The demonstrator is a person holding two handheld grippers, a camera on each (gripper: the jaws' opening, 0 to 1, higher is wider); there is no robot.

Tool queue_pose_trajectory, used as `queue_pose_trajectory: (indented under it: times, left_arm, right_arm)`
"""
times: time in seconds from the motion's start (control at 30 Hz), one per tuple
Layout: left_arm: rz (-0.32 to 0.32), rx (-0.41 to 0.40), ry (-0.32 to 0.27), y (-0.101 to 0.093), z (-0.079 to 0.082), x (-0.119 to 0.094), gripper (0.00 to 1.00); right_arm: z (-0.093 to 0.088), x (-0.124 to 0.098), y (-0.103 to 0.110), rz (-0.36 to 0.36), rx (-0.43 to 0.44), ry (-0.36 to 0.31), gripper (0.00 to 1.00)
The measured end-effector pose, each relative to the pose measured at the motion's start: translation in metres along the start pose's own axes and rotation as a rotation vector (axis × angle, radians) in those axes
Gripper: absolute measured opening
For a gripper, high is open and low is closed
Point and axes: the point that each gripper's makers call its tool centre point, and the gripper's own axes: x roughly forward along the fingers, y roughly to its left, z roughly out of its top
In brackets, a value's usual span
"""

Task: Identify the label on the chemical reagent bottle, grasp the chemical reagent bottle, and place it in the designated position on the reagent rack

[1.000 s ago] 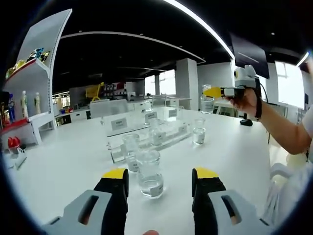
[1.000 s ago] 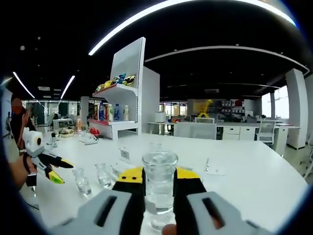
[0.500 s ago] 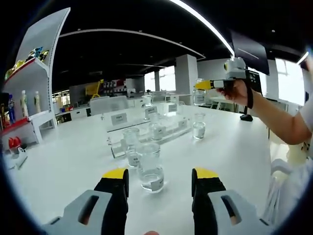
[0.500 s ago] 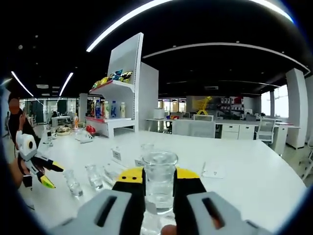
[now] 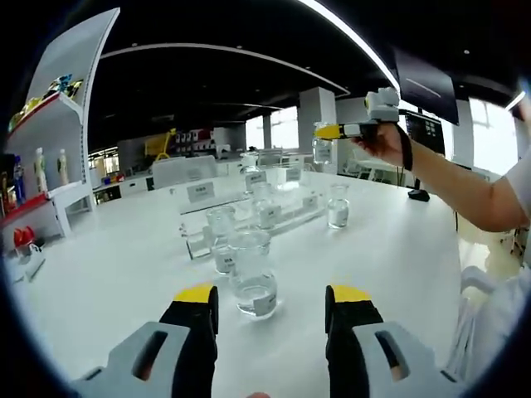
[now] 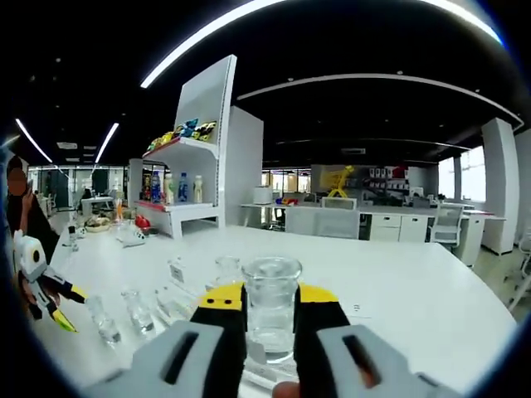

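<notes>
our right gripper [image 6: 270, 319] clamps a clear reagent bottle [image 6: 270, 307] held aloft above the far rack [image 5: 249, 228]. our left gripper [image 5: 270, 307] gapes wide near another bottle [image 5: 251, 282]. setting down blind could topple racked bottles.

Left hand-held gripper [image 5: 271, 305] jaws spread apart; right hand-held gripper [image 6: 270, 308] raised, clamping a bottle [image 6: 270, 311].

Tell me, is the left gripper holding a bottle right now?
No, the left gripper is open, and the nearest bottle stands on the table ahead of its jaws, untouched.
</notes>
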Motion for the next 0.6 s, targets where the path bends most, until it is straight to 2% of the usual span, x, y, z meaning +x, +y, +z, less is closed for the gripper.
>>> queue_pose_trajectory:
  times: [0.13, 0.27, 0.4, 0.6]
  left_arm:
    - [0.0, -0.001, 0.0, -0.001, -0.001, 0.0, 0.52]
    - [-0.004, -0.005, 0.022, -0.004, -0.01, 0.002, 0.52]
    - [-0.009, -0.01, 0.014, -0.011, -0.007, -0.002, 0.52]
    - [-0.001, -0.009, 0.016, -0.011, -0.007, -0.005, 0.52]
  right_arm:
    - [0.001, 0.012, -0.01, -0.019, 0.015, -0.014, 0.19]
    - [0.004, 0.023, -0.013, -0.026, 0.018, -0.016, 0.19]
    - [0.008, 0.029, -0.011, -0.016, -0.004, -0.031, 0.19]
    - [0.01, 0.038, -0.008, -0.011, -0.041, -0.054, 0.19]
